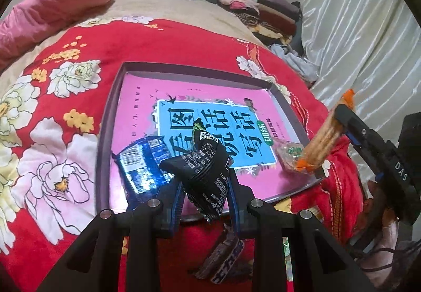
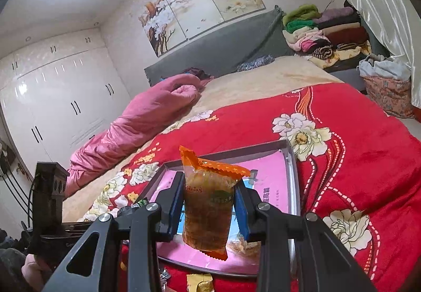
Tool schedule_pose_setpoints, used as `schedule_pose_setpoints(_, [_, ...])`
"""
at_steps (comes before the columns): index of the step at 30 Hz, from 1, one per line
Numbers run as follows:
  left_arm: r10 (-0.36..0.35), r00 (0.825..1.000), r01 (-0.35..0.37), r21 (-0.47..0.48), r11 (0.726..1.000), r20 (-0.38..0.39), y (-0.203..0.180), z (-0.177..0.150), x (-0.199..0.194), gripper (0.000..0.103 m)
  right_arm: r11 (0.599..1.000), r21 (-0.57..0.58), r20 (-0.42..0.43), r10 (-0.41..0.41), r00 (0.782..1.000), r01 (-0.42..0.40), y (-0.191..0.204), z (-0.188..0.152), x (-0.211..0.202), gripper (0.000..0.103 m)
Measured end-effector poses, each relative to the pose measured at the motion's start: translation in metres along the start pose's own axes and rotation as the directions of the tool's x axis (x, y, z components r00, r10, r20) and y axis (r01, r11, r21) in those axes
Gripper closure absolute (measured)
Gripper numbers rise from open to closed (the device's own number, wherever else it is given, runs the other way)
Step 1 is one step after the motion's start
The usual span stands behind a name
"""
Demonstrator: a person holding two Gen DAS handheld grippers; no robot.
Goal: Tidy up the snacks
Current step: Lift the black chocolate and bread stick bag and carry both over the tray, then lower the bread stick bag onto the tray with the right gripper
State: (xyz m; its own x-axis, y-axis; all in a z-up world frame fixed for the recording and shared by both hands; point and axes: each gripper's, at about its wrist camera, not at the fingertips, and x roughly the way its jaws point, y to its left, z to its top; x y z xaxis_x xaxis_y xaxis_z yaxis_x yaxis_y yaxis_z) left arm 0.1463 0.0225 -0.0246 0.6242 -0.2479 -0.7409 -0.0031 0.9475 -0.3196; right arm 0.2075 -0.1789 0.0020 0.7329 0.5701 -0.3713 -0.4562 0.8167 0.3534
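Observation:
My left gripper (image 1: 204,181) is shut on a black snack packet (image 1: 208,173), held above the near edge of a shallow grey tray (image 1: 105,118) lined with a pink and blue book cover. A blue snack packet (image 1: 142,163) lies in the tray at its near left. A clear packet of biscuits (image 1: 288,154) lies at the tray's near right. My right gripper (image 2: 209,202) is shut on an orange-ended biscuit packet (image 2: 208,202), upright over the tray (image 2: 292,160). From the left wrist view, that same orange packet (image 1: 325,138) hangs at the right, between the right gripper's fingers.
The tray rests on a red floral blanket (image 1: 65,107) on a bed. A brown and blue snack bar (image 1: 221,257) lies on the blanket under my left gripper. A yellow wrapper (image 2: 200,282) lies near the right gripper. A pink quilt (image 2: 131,123) and folded clothes (image 2: 323,31) lie further back.

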Motion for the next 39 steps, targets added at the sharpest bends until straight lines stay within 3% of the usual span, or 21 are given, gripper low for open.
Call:
schedule_pose_setpoints(20, [-0.011, 1.000, 0.011, 0.013, 1.000, -0.011, -0.014, 0.001, 0.014, 0.073, 0.999, -0.035, -0.063, 0.008, 0.998, -0.010, 0.004, -0.004, 0.023, 0.068])
schedule_pose_setpoints(39, [0.021, 0.999, -0.019, 0.044, 0.999, -0.044, -0.022, -0.004, 0.029, 0.073, 0.995, -0.101, -0.200, -0.039, 0.979, 0.019, 0.013, -0.023, 0.048, 0.068])
